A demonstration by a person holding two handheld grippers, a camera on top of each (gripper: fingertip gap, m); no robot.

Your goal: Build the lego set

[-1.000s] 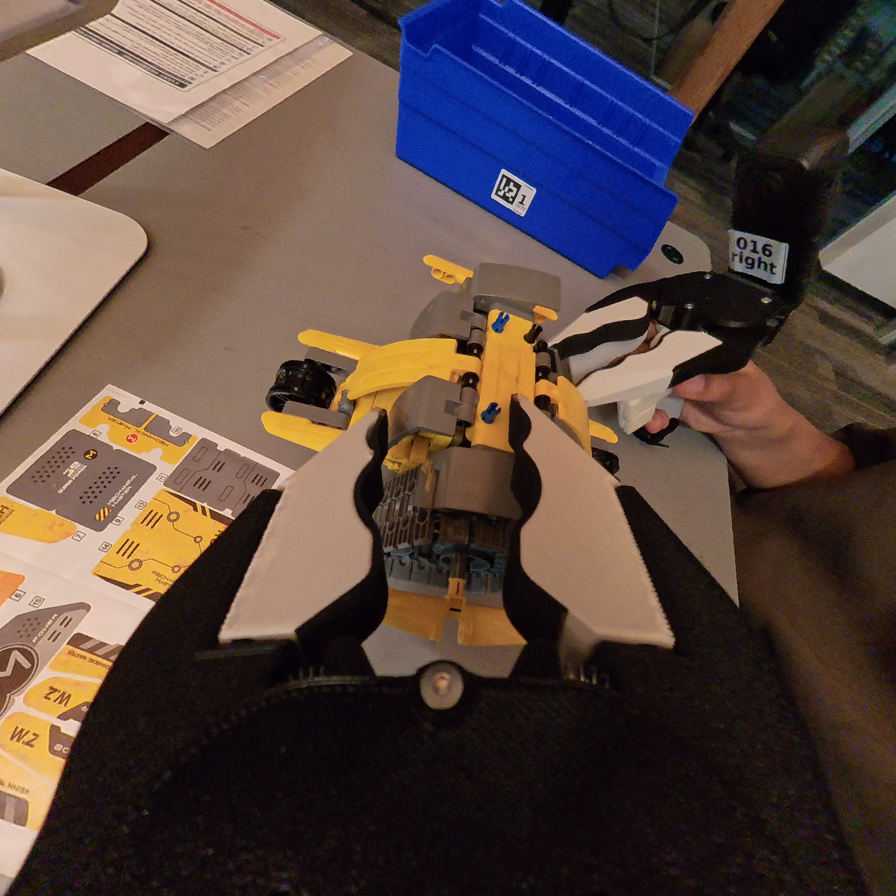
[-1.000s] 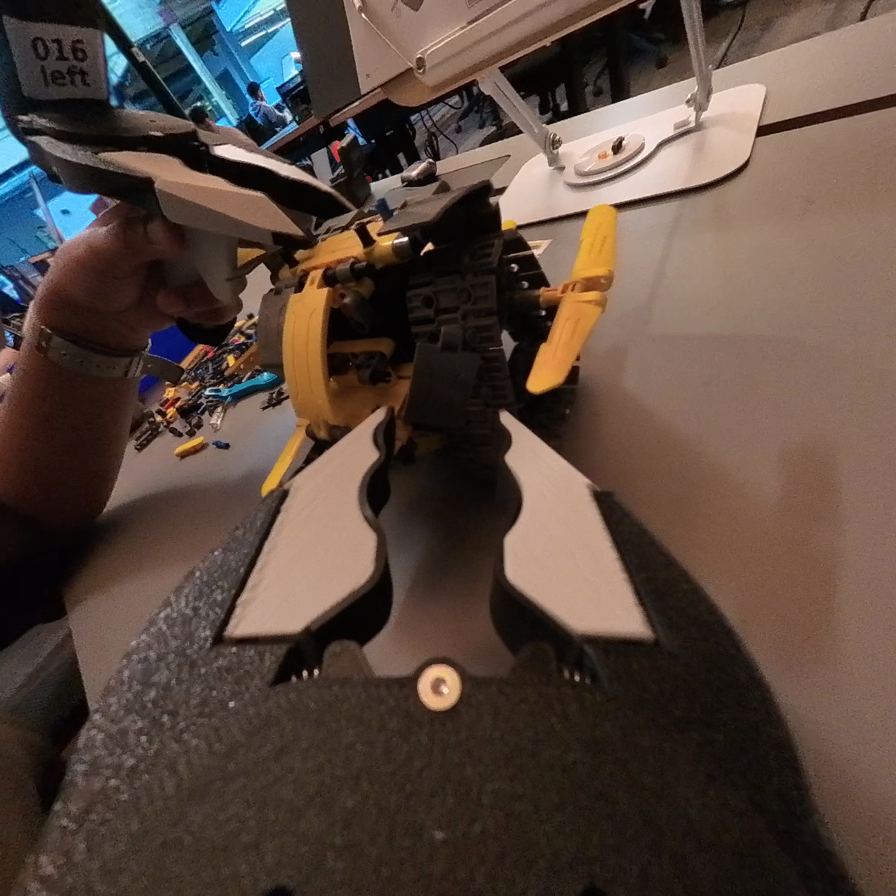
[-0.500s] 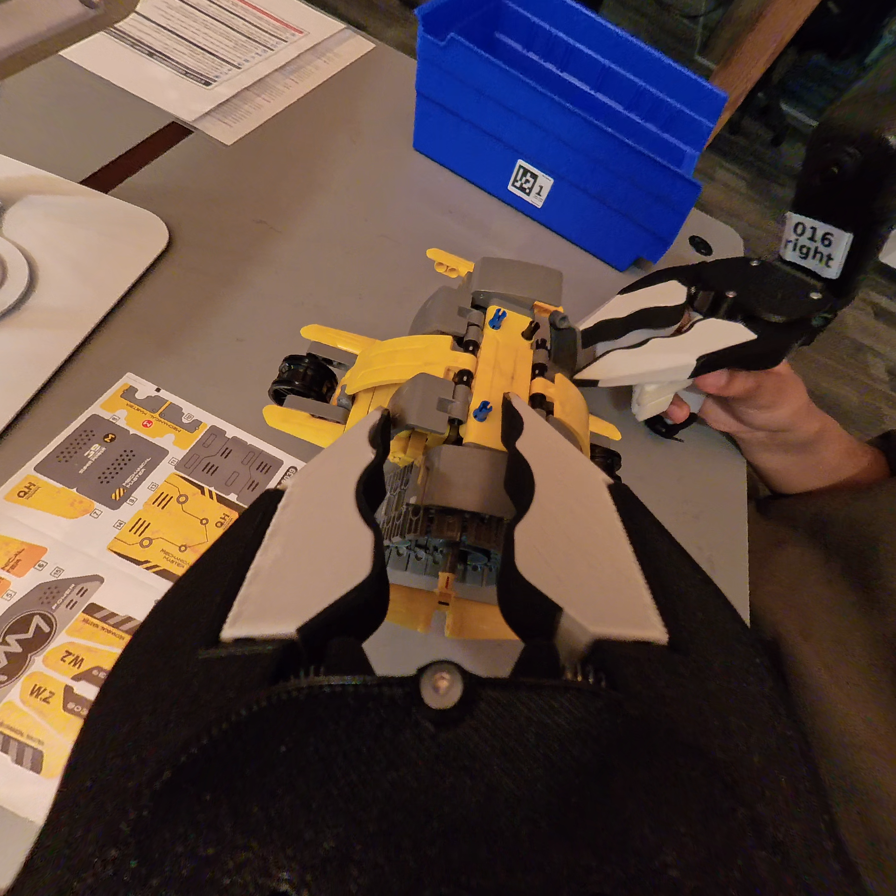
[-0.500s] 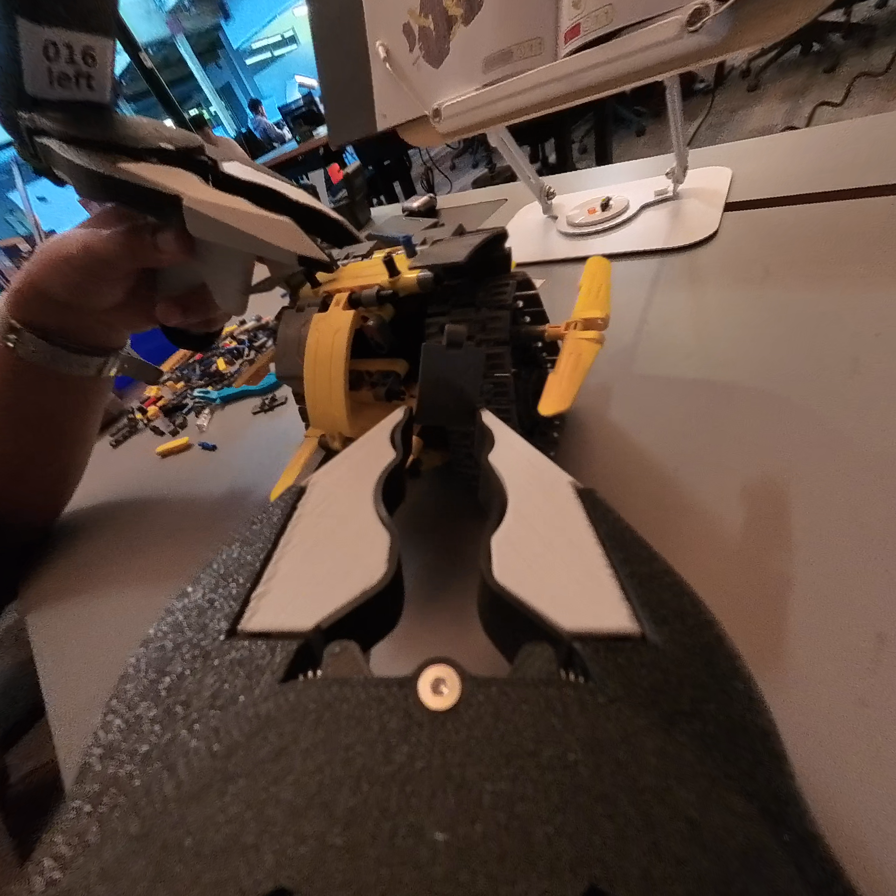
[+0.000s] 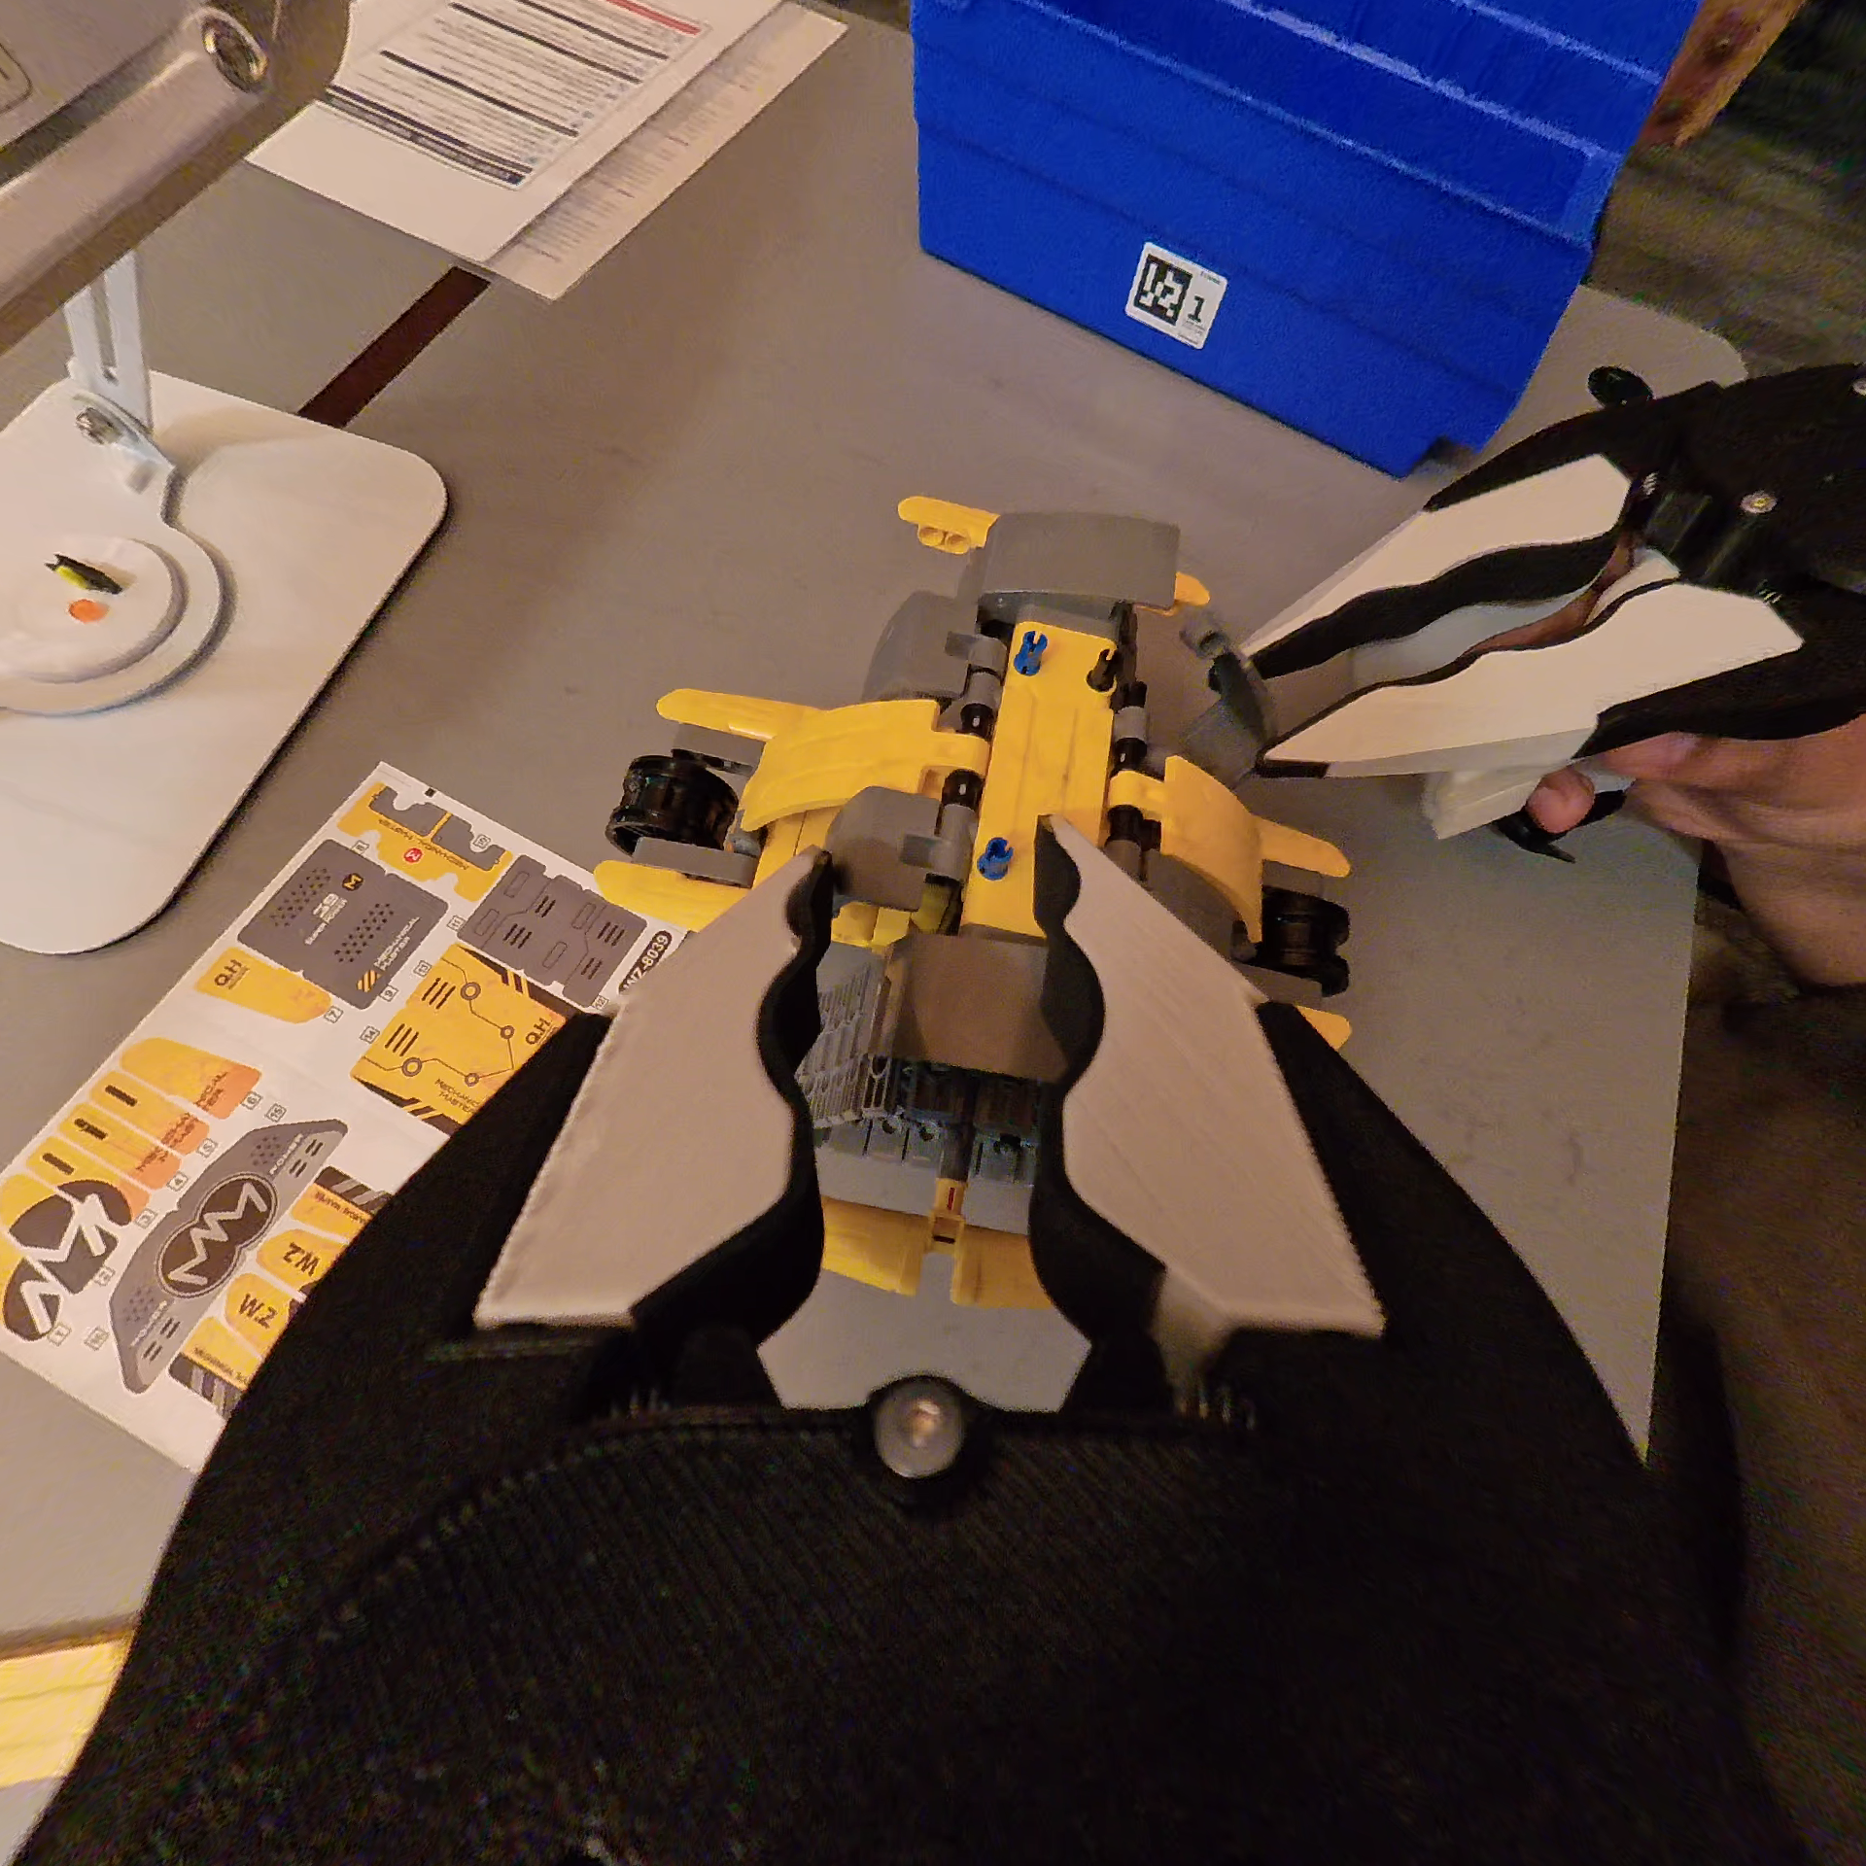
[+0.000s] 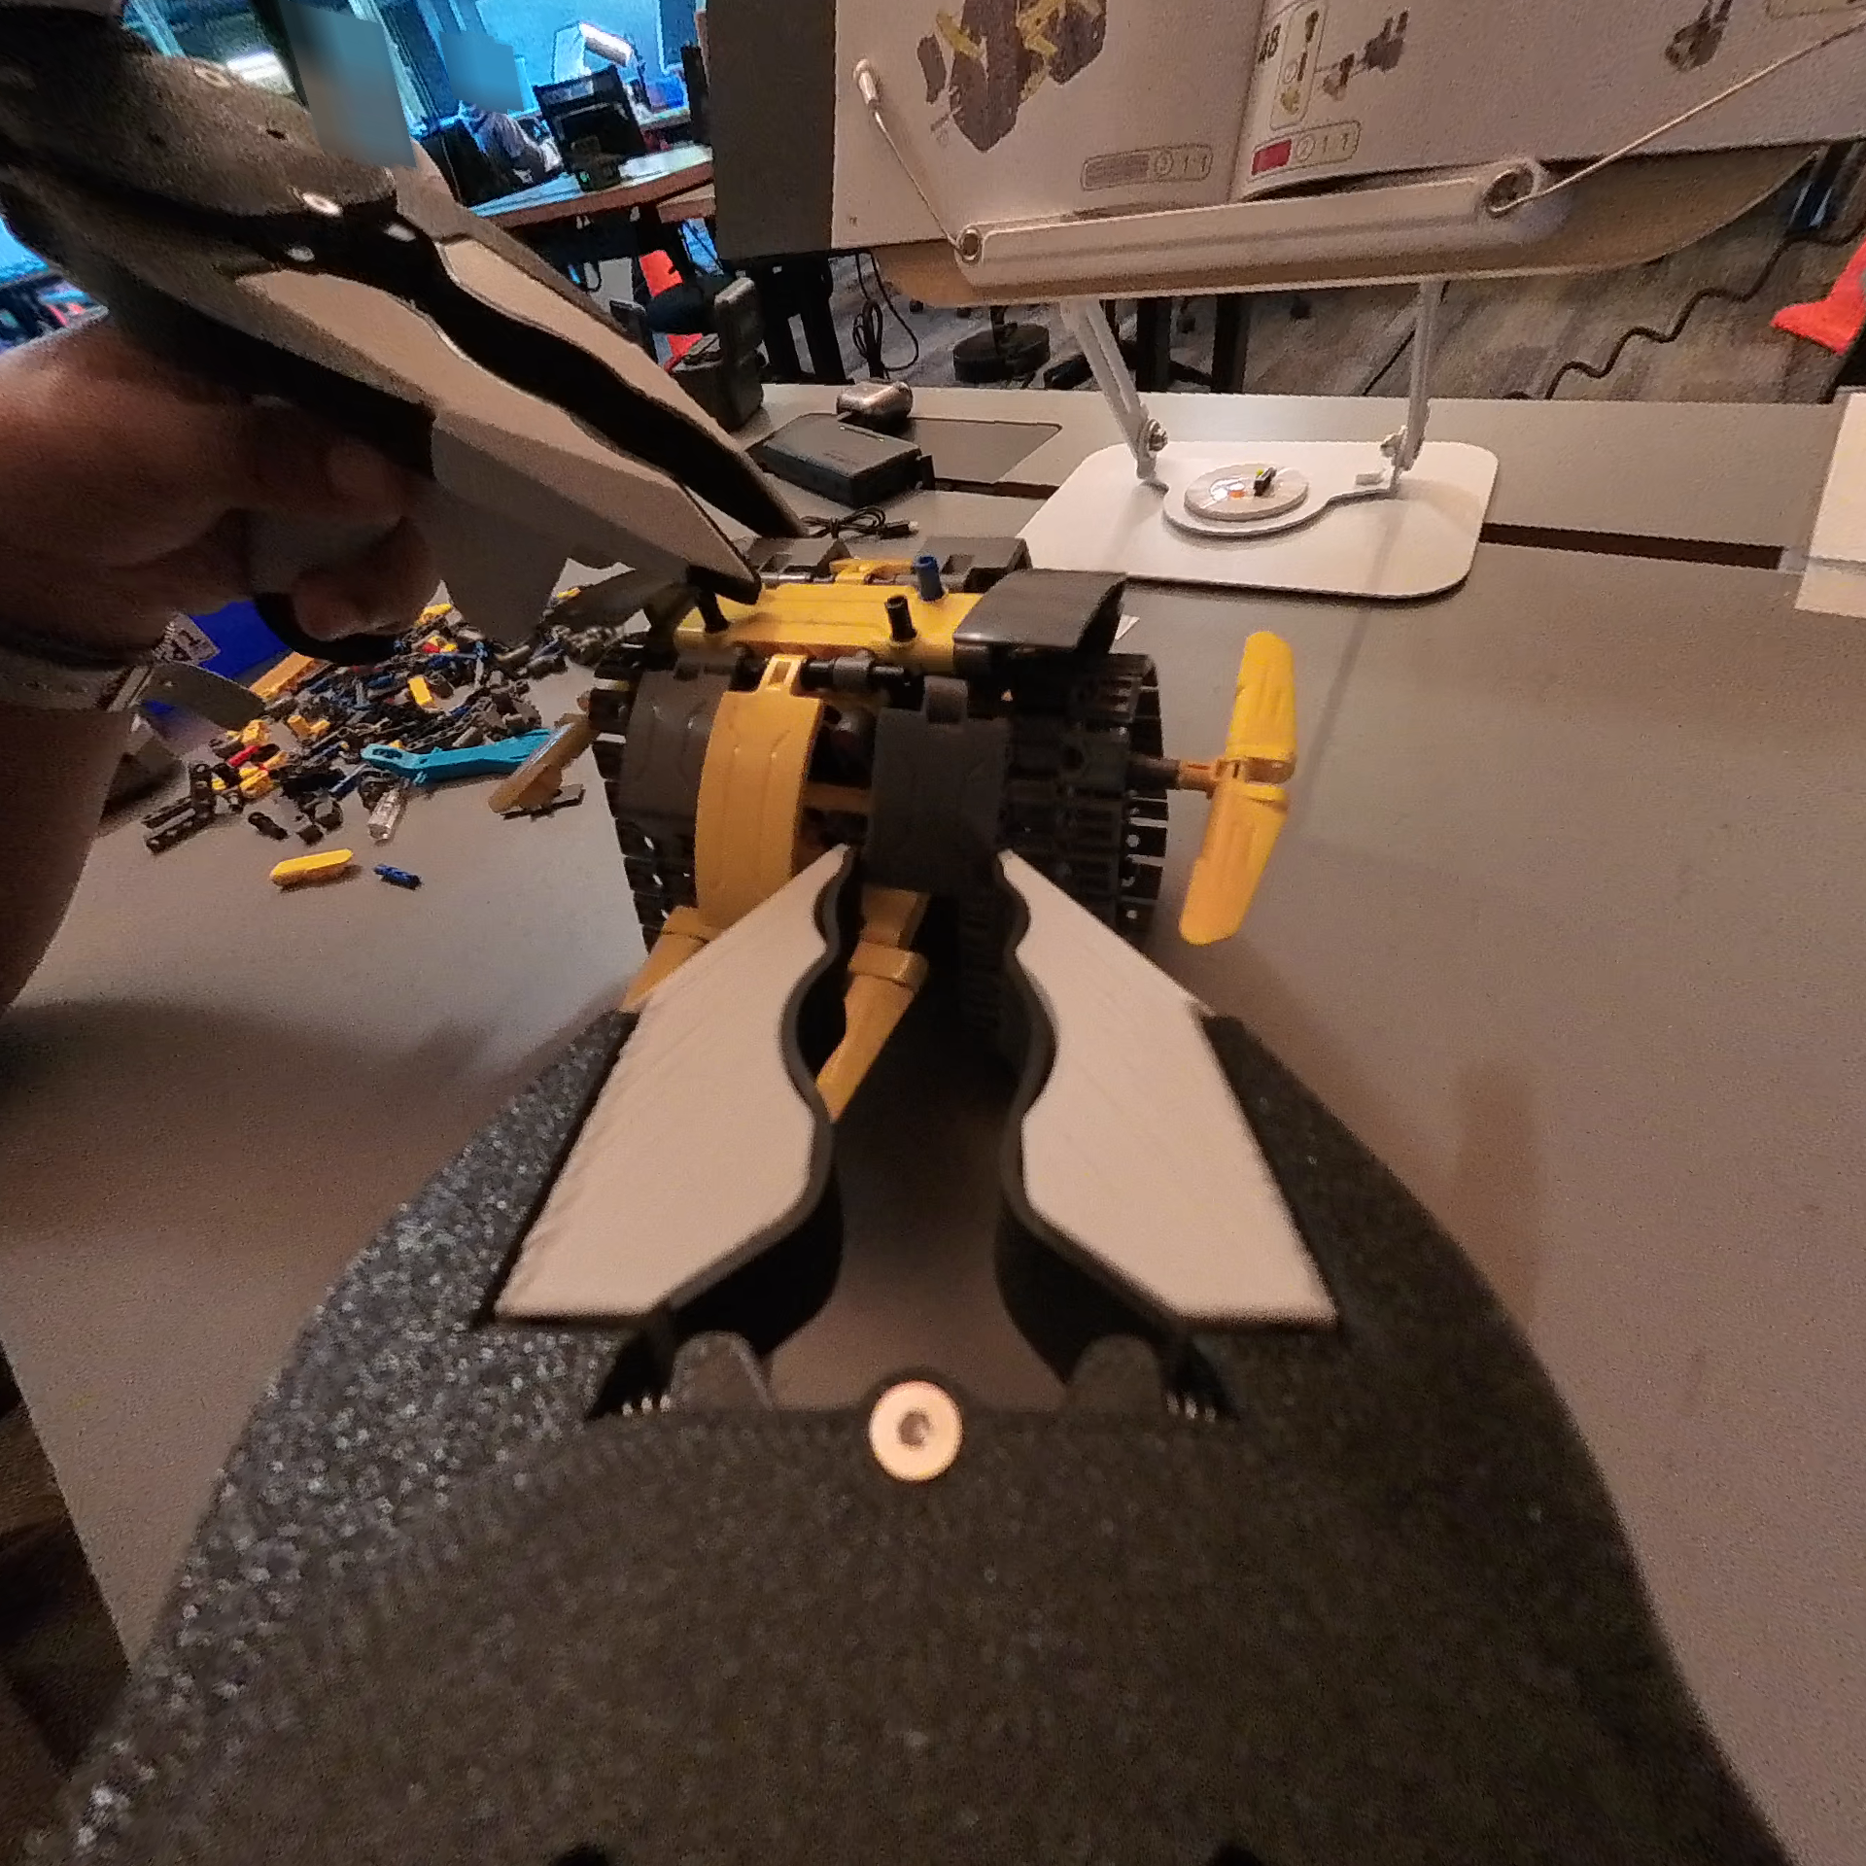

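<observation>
A yellow, grey and black brick-built tracked vehicle (image 5: pixel 1030 727) stands on the grey table (image 5: pixel 656 454). My left gripper (image 5: pixel 934 858) comes down on it from above. Its fingers flank the grey block (image 5: pixel 969 1000) at the near end, closed against its sides. In the right wrist view the left gripper's tips (image 6: pixel 742 576) touch the vehicle's yellow top (image 6: pixel 838 616). My right gripper (image 6: pixel 924 858) reaches in from the side with jaws narrowed onto a dark grey curved side panel (image 6: pixel 939 788). It also shows in the left wrist view (image 5: pixel 1262 707), touching that panel.
A blue bin (image 5: pixel 1262 202) stands beyond the vehicle. A sticker sheet (image 5: pixel 303 1010) lies to its left, next to a white stand base (image 5: pixel 151 656) and printed papers (image 5: pixel 525 91). Loose small pieces (image 6: pixel 353 727) lie scattered behind. The table edge (image 5: pixel 1666 1111) runs close on the right.
My right gripper's jaws have narrowed onto the dark grey side panel. My left gripper has stayed on the vehicle's near end, its view pulled back slightly. The vehicle has barely shifted.
</observation>
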